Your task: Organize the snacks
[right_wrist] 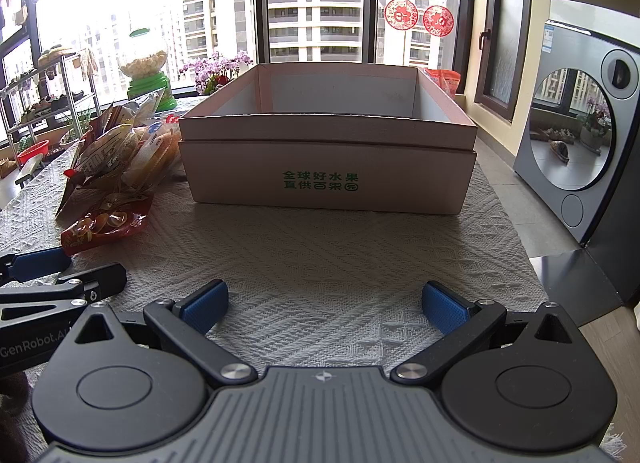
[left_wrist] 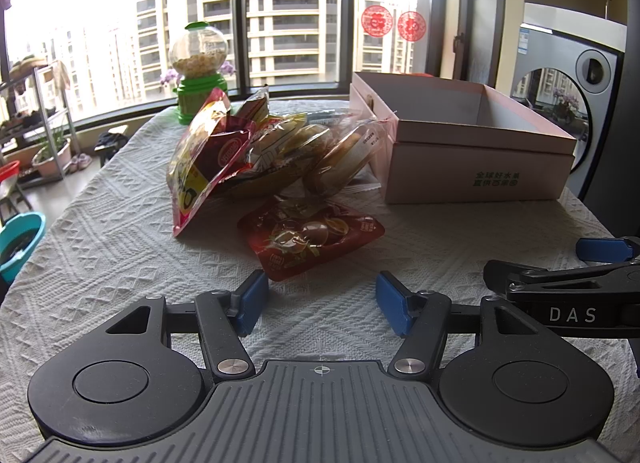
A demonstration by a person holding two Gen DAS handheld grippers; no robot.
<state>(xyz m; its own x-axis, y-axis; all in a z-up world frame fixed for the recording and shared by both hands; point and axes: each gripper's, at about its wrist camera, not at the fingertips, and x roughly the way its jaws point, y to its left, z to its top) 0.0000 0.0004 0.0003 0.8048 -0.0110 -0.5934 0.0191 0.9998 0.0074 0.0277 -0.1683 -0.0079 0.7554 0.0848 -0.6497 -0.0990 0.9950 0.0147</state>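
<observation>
We take the open cardboard box [right_wrist: 328,167] as our landmark; it stands on the surface [right_wrist: 320,255], which carries a white textured cloth, and its inside shows nothing but bare walls. Left of the box we find the snack pile [left_wrist: 272,151], a heap of clear and coloured packets, its nearest packet touching or almost touching the box's left wall; nearer to us than that pile, and still left of the box, a red snack packet [left_wrist: 312,239] lies flat by itself. Beyond the pile stands a green candy dispenser [left_wrist: 198,71]. Our left claw [left_wrist: 322,303] sits wide apart and holds nothing, just short of the red packet; our right claw [right_wrist: 324,307] is likewise wide and unloaded, facing the box's printed front.
</observation>
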